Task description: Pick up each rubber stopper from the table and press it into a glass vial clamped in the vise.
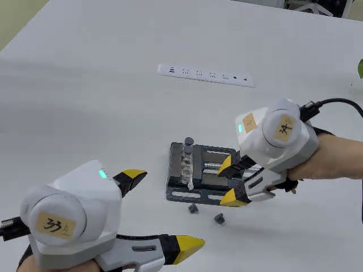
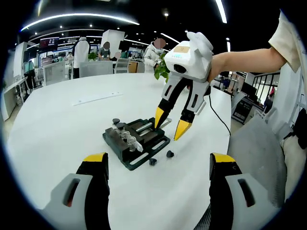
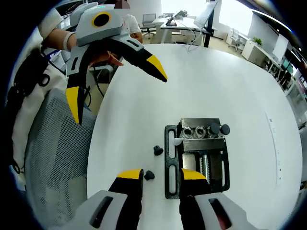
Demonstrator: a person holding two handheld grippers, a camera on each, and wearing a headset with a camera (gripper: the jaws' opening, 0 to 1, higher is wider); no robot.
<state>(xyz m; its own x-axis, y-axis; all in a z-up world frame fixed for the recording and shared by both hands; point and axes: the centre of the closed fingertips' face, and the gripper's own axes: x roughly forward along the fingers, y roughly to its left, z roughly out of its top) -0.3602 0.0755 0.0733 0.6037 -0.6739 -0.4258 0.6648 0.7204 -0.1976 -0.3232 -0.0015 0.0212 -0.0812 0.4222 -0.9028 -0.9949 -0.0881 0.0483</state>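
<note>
Right gripper, jaws spread and empty, hangs beside the vise, two loose rubber stoppers just beyond its lower jaw, left gripper spread, well apart; risk: an off-centre pinch likely flicks a small stopper away.

left gripper labelled 33, right gripper 34.

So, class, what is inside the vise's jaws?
A row of glass vials stands clamped in the vise. One end vial carries a dark stopper; the others look open. The vise's jaws hide their lower parts.
</note>
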